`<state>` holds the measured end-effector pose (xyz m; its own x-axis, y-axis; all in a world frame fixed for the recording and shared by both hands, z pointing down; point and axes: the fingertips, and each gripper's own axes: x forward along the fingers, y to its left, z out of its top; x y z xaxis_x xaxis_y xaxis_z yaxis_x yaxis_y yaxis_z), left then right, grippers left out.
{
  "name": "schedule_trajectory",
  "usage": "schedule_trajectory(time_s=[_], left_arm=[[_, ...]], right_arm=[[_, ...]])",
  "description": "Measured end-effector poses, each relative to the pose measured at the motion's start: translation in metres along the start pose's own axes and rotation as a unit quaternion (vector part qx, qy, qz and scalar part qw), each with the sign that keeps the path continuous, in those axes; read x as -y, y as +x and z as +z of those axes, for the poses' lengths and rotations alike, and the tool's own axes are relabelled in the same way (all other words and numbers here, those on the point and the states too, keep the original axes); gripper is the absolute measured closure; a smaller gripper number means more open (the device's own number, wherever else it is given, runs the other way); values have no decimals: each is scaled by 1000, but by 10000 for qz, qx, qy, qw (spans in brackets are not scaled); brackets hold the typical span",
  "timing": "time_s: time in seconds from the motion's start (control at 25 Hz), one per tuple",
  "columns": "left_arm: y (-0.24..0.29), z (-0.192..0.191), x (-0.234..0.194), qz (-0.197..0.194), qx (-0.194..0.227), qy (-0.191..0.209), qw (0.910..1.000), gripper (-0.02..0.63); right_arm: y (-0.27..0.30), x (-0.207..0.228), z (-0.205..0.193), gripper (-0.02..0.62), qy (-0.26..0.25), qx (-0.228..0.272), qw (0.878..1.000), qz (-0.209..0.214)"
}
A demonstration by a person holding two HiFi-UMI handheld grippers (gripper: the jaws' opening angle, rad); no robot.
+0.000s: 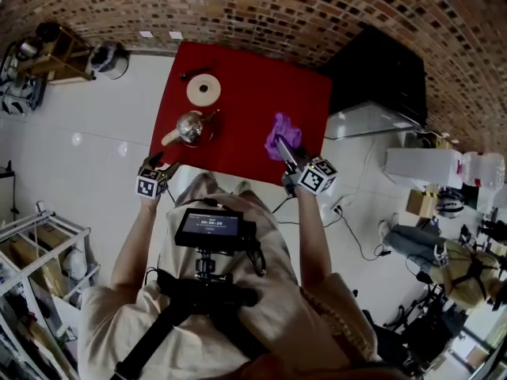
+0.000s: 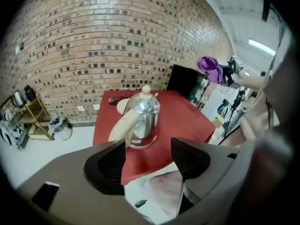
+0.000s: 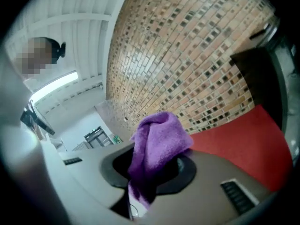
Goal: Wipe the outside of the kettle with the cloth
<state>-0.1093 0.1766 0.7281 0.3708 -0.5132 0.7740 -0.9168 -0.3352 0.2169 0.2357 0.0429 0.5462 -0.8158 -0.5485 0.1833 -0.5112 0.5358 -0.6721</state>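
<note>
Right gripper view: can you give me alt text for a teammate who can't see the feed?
The right tongs are shut on a bunched purple cloth, held clear of the table. Behind the cloth is a brick wall, and a corner of the red table shows at the lower right.
</note>
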Motion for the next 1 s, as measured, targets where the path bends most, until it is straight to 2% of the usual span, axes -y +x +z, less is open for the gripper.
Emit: schedule_trajectory(time_s=[0.04,0.12,0.24,0.36,0.48,0.56,0.72,1.0], left_arm=[[-12,11,21,-163,299,-191,9992,305],[-31,33,56,-475,873,-609,9932,365],[-48,58,97,-870,1516,-1244,9767,373],[-65,80,126,-1010,2084,-1475,9616,460],[-73,97,146,-1056,2483,-1538,9505,460],[-75,101,155,-990,2555,-1408,9513,469],[-73,106,157,-848,2491,-1101,9584,479],[-72,130,138,-949,2374,-1004,9615,479]], right_arm=[[-10,-6,6,489,-191,24,9998,7],[-30,-6,11,489,-579,90,9983,-39],[-51,-10,18,489,-1237,68,9916,-382],[-63,-9,17,489,-1822,-82,9805,-735],[-76,-3,13,488,-2036,-133,9743,-956],[-86,-2,8,489,-2186,-157,9697,-1082],[-96,-12,-4,489,-2462,-228,9628,-1092],[-84,-32,-4,489,-2542,-124,9603,-1141]])
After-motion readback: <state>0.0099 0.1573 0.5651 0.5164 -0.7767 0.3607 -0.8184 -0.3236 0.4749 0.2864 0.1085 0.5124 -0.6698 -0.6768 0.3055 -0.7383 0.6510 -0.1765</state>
